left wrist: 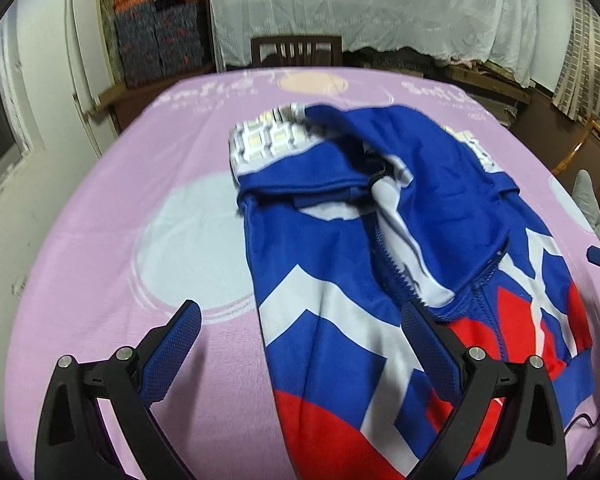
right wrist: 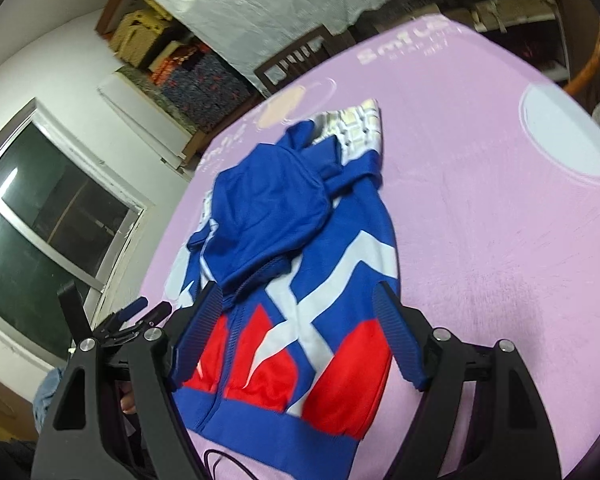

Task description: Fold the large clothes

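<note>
Hovering wide and empty: left hand-held gripper [left wrist: 300,336], right hand-held gripper [right wrist: 300,312], over hooded zip jacket [left wrist: 400,240] (hood bunched). Risk: pinching pink tabletop cover [left wrist: 120,240] along, dragging fold askew.

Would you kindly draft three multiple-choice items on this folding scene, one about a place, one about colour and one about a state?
1. Where does the jacket lie?
A. on the pink blanket that covers the table
B. over the back of the wooden chair
C. on the floor under the window

2. Which colours make up the jacket's lower body?
A. green and yellow
B. blue, white and red
C. black and grey

3. How do the jaws of the right gripper stand?
A. shut on the hem
B. shut on nothing
C. open, one finger on each side above the jacket

Answers: 1 A, the pink cloth shows all round the jacket. 2 B, white bands cross blue above red panels. 3 C, the gap between the fingers is wide and nothing is pinched.
</note>
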Motion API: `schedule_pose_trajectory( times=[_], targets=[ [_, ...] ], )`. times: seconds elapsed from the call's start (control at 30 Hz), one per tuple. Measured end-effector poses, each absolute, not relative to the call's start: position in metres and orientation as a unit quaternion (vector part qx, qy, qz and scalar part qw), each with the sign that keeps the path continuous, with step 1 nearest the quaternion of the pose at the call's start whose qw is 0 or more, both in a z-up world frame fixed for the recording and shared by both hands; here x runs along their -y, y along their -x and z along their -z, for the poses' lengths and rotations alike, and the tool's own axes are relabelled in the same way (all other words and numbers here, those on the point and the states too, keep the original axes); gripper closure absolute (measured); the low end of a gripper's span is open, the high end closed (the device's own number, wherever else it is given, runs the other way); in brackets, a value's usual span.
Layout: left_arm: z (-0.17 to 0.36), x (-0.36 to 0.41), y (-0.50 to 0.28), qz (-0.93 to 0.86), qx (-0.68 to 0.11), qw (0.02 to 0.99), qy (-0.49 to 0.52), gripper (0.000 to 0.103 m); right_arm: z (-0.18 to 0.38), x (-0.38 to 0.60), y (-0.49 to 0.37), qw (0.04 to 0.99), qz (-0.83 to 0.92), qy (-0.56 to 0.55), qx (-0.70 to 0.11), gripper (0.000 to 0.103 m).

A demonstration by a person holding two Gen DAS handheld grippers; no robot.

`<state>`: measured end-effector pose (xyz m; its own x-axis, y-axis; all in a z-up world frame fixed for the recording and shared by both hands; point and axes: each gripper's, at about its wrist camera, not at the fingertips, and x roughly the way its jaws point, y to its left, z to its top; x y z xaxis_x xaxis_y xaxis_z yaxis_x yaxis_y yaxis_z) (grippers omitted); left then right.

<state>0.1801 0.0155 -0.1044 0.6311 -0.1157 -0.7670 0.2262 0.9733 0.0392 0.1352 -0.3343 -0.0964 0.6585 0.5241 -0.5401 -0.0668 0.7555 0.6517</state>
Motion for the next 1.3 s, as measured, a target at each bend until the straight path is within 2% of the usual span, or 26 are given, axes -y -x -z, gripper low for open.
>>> schedule_pose_trajectory(
  times=[0.23,0.37,0.83,0.97,1.1,1.3],
  targets=[
    [0.116,-0.034,-0.212,0.117,-0.468,0.874,-0.057,0.003,0.116,0.347,-0.163,0.839,-0.151,-0.321,-0.413,0.026],
    [0.123,-0.047,-0.227,0.146,-0.5,0.854,-0.013,0.003,0.124,0.352,-0.177,0.83,-0.145,-0.321,-0.433,0.026],
    [0.12,-0.04,-0.269,0.203,-0.505,0.836,0.068,0.004,0.133,0.337,-0.231,0.824,-0.175,-0.305,-0.445,0.026],
    [0.12,-0.043,-0.255,0.22,-0.504,0.833,0.066,0.004,0.134,0.33,-0.232,0.819,-0.197,-0.305,-0.445,0.026],
    [0.122,-0.036,-0.222,0.232,-0.499,0.835,0.021,0.004,0.136,0.322,-0.209,0.809,-0.229,-0.301,-0.451,0.026],
    [0.123,-0.022,-0.169,0.279,-0.505,0.817,-0.005,0.004,0.144,0.327,-0.17,0.773,-0.262,-0.348,-0.461,0.027]
  ],
)
